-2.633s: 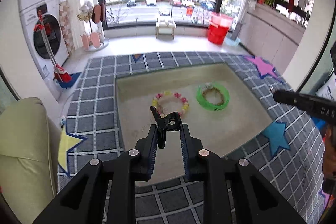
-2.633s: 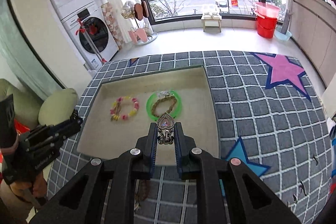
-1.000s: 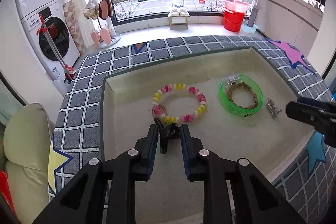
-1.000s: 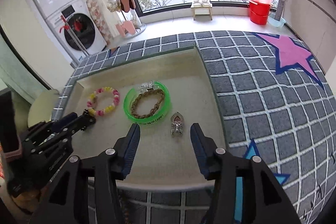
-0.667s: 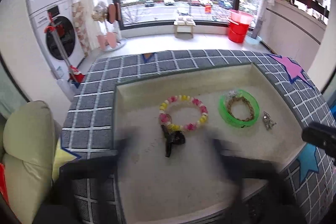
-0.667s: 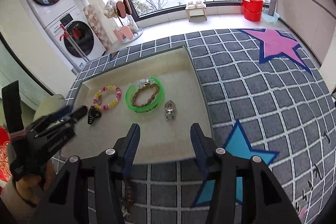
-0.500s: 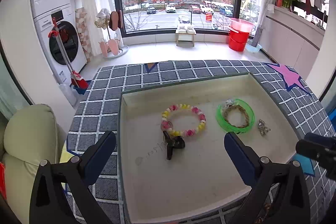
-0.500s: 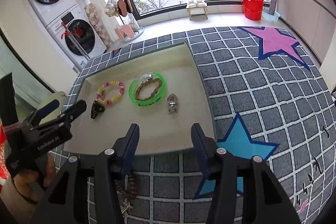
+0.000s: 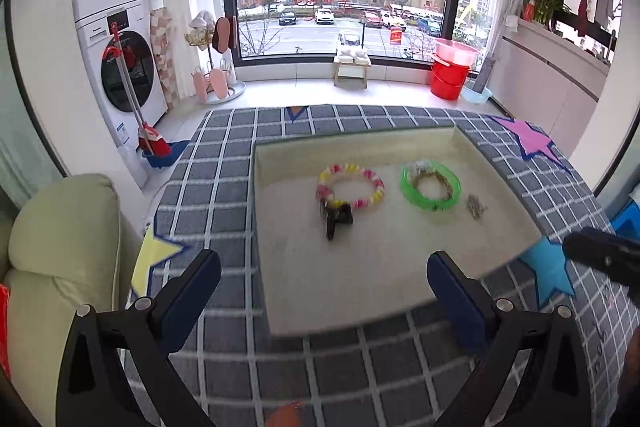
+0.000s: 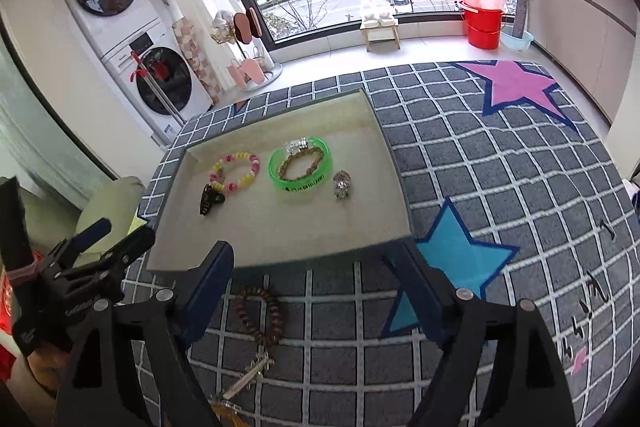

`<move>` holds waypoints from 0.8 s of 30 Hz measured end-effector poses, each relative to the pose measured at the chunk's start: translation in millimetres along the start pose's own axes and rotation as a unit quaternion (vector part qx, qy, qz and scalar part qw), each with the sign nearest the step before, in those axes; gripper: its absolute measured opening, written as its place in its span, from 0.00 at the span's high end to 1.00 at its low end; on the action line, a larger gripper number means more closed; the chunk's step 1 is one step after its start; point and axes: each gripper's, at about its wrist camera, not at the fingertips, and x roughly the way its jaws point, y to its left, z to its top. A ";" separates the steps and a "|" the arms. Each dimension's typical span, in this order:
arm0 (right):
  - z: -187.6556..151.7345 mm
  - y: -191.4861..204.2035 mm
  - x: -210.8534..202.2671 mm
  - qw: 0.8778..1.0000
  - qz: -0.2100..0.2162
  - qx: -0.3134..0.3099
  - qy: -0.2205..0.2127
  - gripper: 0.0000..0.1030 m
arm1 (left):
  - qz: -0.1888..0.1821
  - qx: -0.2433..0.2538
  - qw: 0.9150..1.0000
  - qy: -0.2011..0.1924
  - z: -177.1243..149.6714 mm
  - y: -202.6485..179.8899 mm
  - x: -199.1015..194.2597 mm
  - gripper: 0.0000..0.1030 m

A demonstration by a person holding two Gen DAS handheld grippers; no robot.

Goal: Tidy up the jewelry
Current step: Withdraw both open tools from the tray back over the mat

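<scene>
A shallow beige tray (image 9: 360, 279) (image 10: 280, 235) lies on the checked rug. In it rest a pink-and-yellow bead bracelet (image 9: 351, 185) (image 10: 236, 171), a black hair clip (image 9: 336, 219) (image 10: 209, 200), a green bangle (image 9: 430, 181) (image 10: 300, 169) with a braided bracelet inside, and a silver heart pendant (image 9: 475, 206) (image 10: 342, 183). My left gripper (image 9: 324, 287) stands wide open and empty, back from the clip. My right gripper (image 10: 310, 275) has its jaws opening with nothing between them, over the tray's near edge. A brown bead bracelet (image 10: 260, 315) with a tassel lies on the rug below it.
The rug (image 10: 500, 187) has pink, blue and yellow stars. A pale green cushion (image 9: 60, 259) sits at the left. A stacked washer and dryer (image 9: 116, 39), a red mop, a shoe rack, a stool and a red bucket (image 9: 450, 77) stand by the window.
My left gripper let go of the black hair clip in the tray, opened wide and drew back. My right gripper widened and pulled back from the pendant toward the tray's near edge.
</scene>
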 end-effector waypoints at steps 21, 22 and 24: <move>-53.9 6.1 -8.4 0.998 0.018 -0.003 0.057 0.15 | -0.052 0.028 0.997 0.053 -92.3 -14.9 -40.4 0.00; -56.7 6.2 -7.2 0.998 0.018 -0.004 0.061 0.15 | -0.054 0.029 0.997 0.057 -96.3 -16.8 -40.9 0.00; -62.7 6.5 -4.3 0.998 0.015 -0.004 0.069 0.15 | -0.059 0.033 0.996 0.062 -105.8 -21.1 -42.1 0.00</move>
